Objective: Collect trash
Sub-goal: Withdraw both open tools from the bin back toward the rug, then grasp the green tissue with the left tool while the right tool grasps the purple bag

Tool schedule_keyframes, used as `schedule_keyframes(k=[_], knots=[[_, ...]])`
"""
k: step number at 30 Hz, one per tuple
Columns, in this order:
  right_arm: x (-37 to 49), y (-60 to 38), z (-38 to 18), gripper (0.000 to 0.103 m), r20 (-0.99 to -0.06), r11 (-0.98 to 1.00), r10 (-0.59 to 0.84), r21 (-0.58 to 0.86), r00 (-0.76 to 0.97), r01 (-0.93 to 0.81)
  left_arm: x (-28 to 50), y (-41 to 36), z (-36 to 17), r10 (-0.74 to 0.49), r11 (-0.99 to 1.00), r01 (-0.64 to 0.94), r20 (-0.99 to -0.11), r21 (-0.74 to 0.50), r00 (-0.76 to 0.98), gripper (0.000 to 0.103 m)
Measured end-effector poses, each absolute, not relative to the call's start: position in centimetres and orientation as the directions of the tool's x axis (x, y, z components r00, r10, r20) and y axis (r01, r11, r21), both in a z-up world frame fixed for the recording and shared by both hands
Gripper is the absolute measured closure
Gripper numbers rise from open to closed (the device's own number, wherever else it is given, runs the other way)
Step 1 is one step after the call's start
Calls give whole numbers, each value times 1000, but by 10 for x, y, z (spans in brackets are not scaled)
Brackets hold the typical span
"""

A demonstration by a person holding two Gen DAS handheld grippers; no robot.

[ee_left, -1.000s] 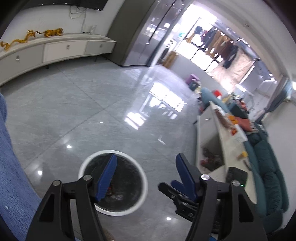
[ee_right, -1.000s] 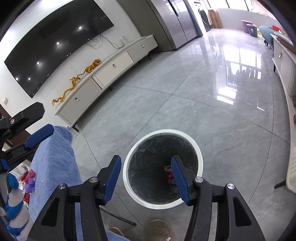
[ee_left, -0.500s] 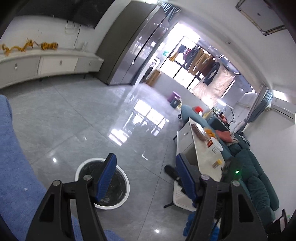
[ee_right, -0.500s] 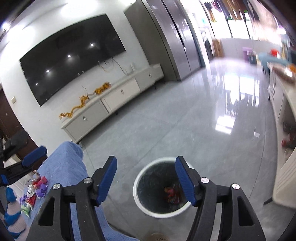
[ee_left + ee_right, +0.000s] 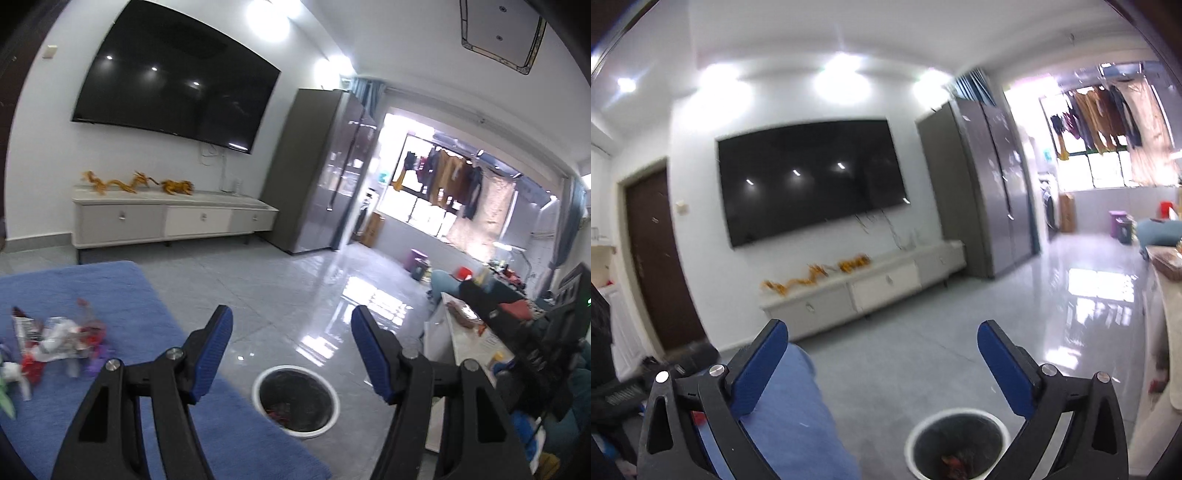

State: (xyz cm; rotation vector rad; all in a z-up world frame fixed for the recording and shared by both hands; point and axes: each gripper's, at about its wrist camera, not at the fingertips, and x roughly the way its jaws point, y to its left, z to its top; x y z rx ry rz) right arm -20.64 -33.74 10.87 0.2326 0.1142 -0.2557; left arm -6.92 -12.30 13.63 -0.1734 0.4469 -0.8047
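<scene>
wall TV [image 5: 173, 74] | white cabinet [image 5: 166, 221] with gold dragons [image 5: 136, 182] | grey wardrobe [image 5: 990, 184] | brown door [image 5: 653, 258]

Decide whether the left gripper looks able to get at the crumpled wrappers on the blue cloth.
Probably yes: the left gripper is open and empty, and nothing stands between it and the crumpled wrappers lying exposed on the blue cloth.

Open floor: glossy grey tiles [image 5: 295, 295] lie bare.
Obstacles: blue cloth-covered table [image 5: 122, 295] (left), white-rimmed black-lined bin [image 5: 295, 397] below.

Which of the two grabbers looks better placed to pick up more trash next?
Probably the left gripper: open, empty, with the wrappers on the blue cloth in view. The right gripper, also open, shows none.
</scene>
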Motion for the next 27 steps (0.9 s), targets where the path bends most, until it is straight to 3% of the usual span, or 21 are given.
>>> schedule_keyframes(k=[11, 16, 20, 27], knots=[[-193, -281, 115, 0, -114, 977, -90, 182, 989, 110, -73, 22, 106, -427, 902, 365, -354, -230, 832, 38], [-157, -262, 100, 0, -229, 985, -7, 165, 973, 46, -52, 79, 69, -296, 951, 224, -411, -215, 862, 35], [-115, -240, 76, 0, -348, 986, 77, 163, 934, -21, -27, 117, 28, -227, 966, 125, -504, -228, 833, 34], [-30, -201, 21, 0, -533, 964, 241, 229, 811, -135, 15, 133, -16, -189, 971, 55, -610, -231, 769, 34]])
